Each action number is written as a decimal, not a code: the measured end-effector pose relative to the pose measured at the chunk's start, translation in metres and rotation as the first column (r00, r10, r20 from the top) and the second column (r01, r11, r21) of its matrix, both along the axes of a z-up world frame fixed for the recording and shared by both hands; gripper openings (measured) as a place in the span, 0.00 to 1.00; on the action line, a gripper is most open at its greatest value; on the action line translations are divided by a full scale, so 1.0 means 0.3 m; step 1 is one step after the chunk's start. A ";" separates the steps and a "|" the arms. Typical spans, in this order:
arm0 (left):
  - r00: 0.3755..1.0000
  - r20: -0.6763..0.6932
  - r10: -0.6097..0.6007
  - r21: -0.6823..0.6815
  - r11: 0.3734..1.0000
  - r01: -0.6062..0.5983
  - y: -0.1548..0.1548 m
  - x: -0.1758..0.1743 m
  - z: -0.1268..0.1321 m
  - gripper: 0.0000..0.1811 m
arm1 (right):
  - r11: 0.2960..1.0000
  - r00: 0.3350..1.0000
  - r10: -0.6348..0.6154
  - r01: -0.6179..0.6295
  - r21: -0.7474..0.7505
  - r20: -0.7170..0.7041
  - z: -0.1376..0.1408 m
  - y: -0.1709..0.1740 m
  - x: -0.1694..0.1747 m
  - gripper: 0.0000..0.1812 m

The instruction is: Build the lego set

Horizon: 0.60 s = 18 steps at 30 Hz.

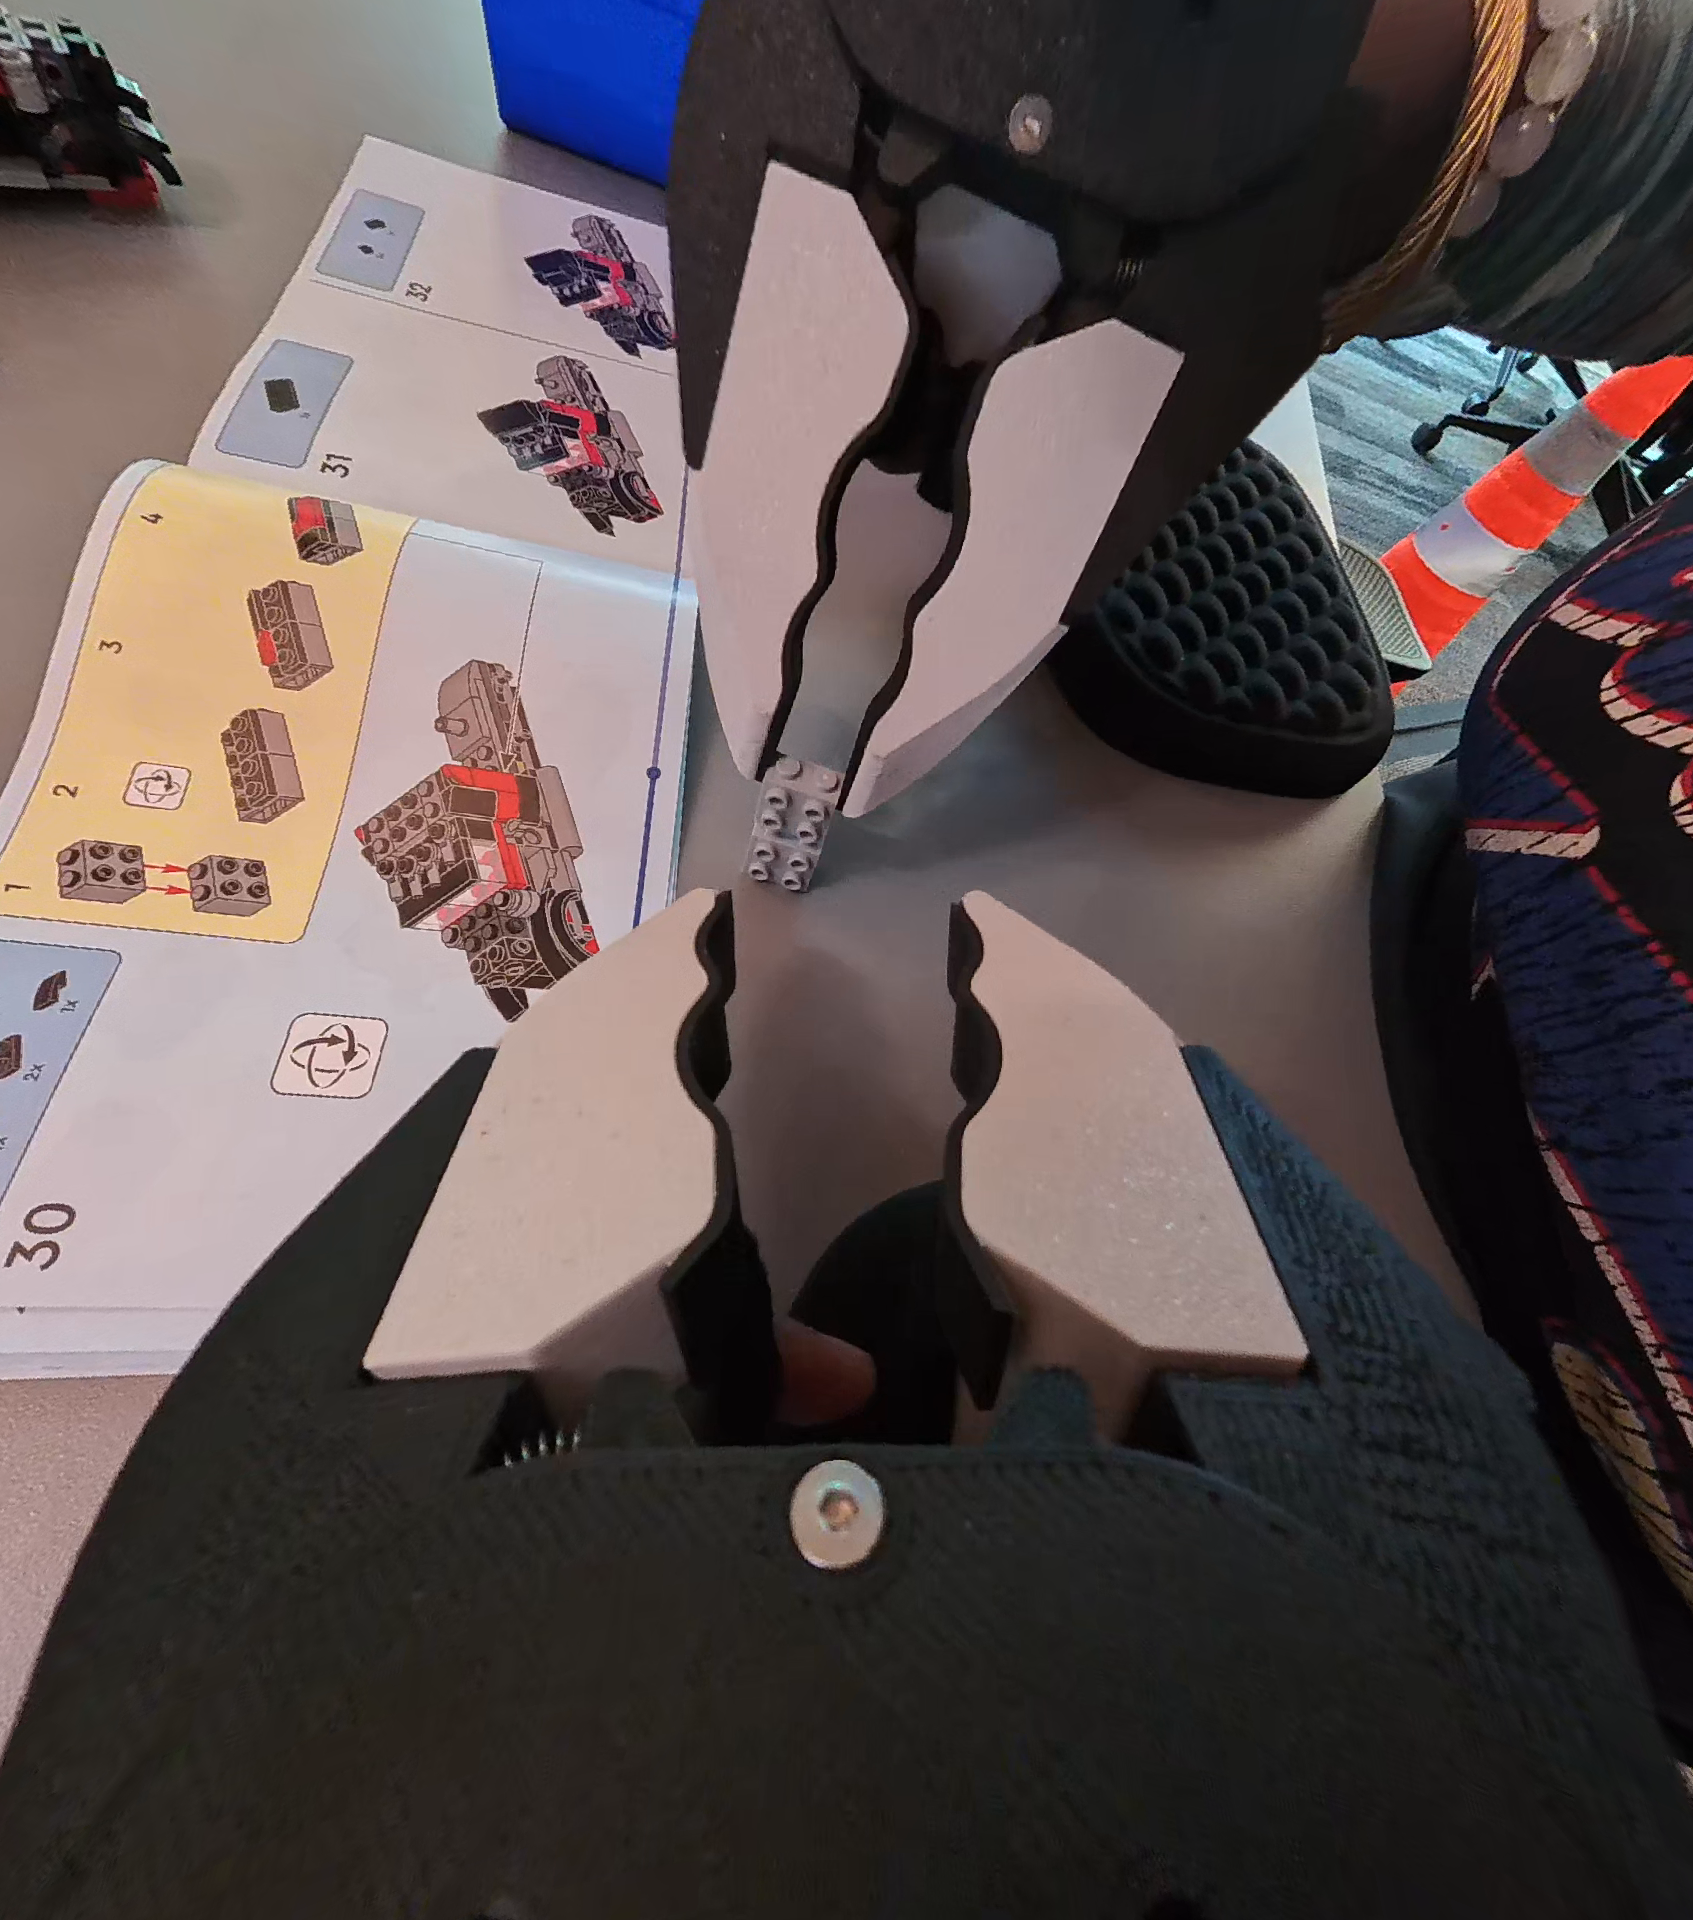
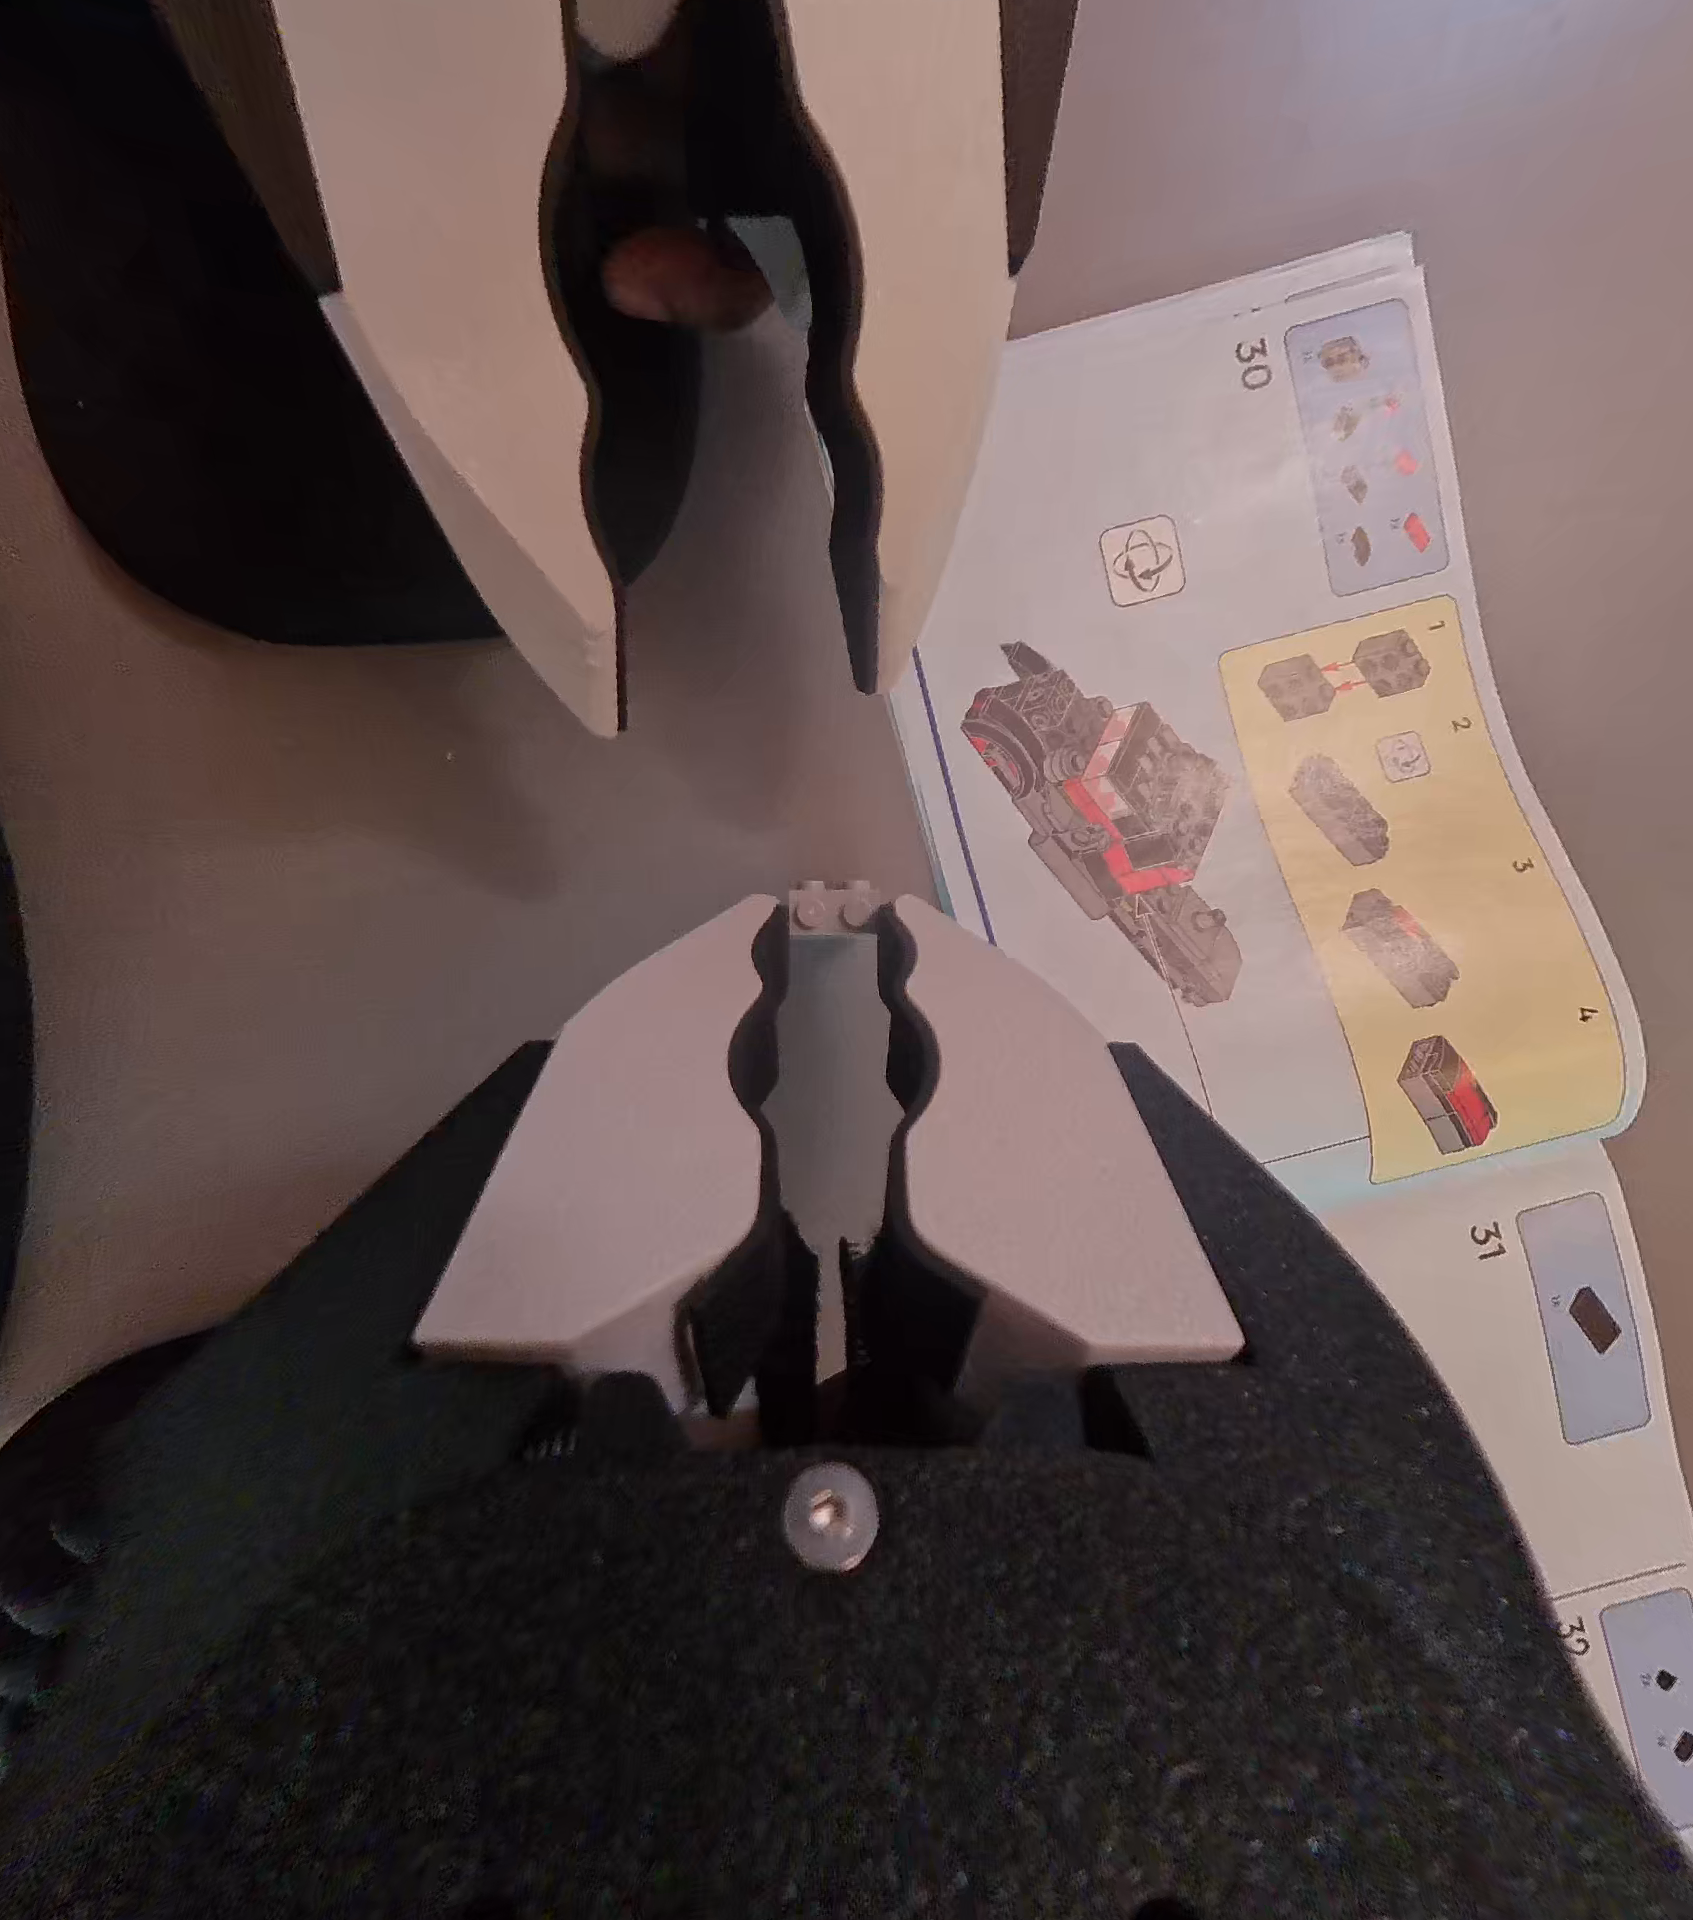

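Small grey studded brick point(image 1: 788, 837); right tongs point(image 2: 830, 912) pinching it.

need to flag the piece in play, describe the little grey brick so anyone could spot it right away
Start at the open instruction booklet on the grey table; just off its right edge, two grippers face each other. The grey brick is pinched at the tips of the right gripper, the only loose studded piece there.

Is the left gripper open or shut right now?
Open. The left gripper shows a wide gap between its fingertips with only bare table between them; the grey brick sits just ahead, pinched by the right gripper.
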<state>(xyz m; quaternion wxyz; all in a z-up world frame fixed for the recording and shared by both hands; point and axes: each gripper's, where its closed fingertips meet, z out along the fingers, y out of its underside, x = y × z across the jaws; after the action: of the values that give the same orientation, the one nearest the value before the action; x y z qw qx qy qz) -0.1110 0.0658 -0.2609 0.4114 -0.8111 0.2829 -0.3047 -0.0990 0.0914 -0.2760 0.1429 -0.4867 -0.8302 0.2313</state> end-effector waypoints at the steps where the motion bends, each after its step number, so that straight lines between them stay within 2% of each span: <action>1: 1.000 0.001 0.000 -0.001 1.000 0.000 0.000 0.000 0.000 0.22 | 1.000 1.000 0.000 0.000 0.001 -0.002 -0.002 0.000 0.001 0.09; 18: 1.000 -0.006 -0.013 -0.018 1.000 0.013 -0.005 0.004 -0.008 0.21 | 1.000 0.999 -0.011 0.011 -0.010 -0.046 -0.001 -0.001 -0.003 0.09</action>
<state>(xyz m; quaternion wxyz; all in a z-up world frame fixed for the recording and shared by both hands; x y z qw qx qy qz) -0.1099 0.0643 -0.2632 0.4014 -0.8139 0.2867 -0.3072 -0.0998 0.0912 -0.2762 0.1610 -0.4865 -0.8229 0.2456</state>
